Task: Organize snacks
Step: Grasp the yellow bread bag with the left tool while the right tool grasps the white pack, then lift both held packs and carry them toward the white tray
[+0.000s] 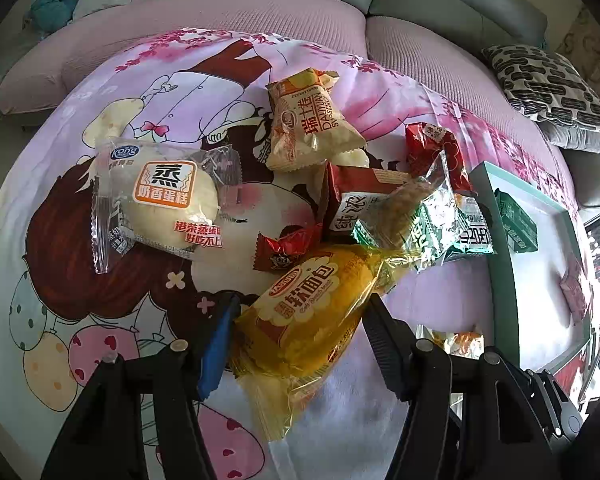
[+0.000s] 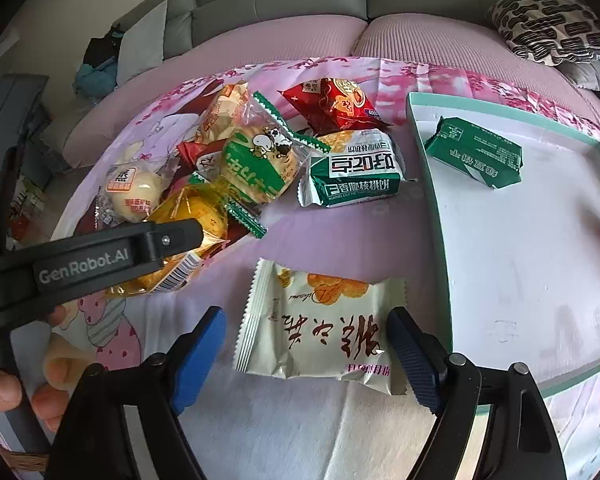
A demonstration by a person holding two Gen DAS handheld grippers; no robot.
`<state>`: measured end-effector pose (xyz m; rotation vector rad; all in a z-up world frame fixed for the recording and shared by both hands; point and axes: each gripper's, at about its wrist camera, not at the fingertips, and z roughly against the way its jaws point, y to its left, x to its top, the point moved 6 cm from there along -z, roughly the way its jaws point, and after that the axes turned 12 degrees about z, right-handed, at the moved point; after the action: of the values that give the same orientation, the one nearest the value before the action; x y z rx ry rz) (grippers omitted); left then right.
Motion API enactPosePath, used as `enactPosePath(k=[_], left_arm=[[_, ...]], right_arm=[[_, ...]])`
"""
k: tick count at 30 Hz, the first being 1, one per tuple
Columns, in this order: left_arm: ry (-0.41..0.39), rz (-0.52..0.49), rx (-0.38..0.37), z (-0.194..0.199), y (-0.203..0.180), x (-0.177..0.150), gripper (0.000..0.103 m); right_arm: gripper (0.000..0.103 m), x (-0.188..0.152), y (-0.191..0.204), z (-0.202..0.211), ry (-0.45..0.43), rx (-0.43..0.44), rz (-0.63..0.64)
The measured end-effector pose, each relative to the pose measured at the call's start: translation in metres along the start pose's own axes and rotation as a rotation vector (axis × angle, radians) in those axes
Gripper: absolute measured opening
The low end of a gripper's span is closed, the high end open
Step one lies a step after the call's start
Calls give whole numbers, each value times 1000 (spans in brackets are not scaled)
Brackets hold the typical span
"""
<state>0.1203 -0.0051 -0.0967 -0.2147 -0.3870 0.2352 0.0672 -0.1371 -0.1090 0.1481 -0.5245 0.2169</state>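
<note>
My left jaws clamp the yellow bread packet (image 1: pixel 304 320), lengthwise ahead; my right jaws stand wide astride the white pastry packet (image 2: pixel 320 324), its long axis crosswise, just left of the tray (image 2: pixel 432 184).

The yellow bread pack (image 1: pixel 304 320) is glossy, crinkled clear film, as is the steamed cake wrapper (image 1: pixel 156 200). The cream pastry pack (image 2: pixel 320 320) at the lower middle looks like matt foil with a soft sheen. The green packet (image 2: pixel 476 156) in the tray (image 2: pixel 432 184) is creased, shiny foil; the tray's floor looks like matt white card. The printed sheet (image 1: pixel 60 280) is smooth cloth, the pink sofa cover (image 2: pixel 300 40) ribbed cloth. The right tongs (image 2: pixel 306 354) have matt black plastic arms and rough blue pads (image 2: pixel 198 356).
</note>
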Motion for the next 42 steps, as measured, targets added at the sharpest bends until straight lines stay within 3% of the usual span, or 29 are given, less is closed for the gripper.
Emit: enactPosePath(k=[6,10,15,16,24,35,42], left_arm=[[3,-9,9,0,2,0,65],[0,-22,24,-2,-3,2,65],[-10,-31,30,-2,-5,2,63],[-11,-32,31,-2,-5,2,62],[-15,-43,46,-3,-7,3,62],[-8,-48,52,-6,-6,3,63],[-5,-53,61,-7,-7,3,63]], right_arm=[[80,1,6,-4,13,-68,59],[69,2,3,-1,1,-83,62],[64,4,0,0,-7,-82,58],[55,5,-1,1,-11,-92,59],[60,4,-1,0,-7,-87,61],[74,1,12,-13,9,-174,165],[74,-1,14,-16,17,-176,171]])
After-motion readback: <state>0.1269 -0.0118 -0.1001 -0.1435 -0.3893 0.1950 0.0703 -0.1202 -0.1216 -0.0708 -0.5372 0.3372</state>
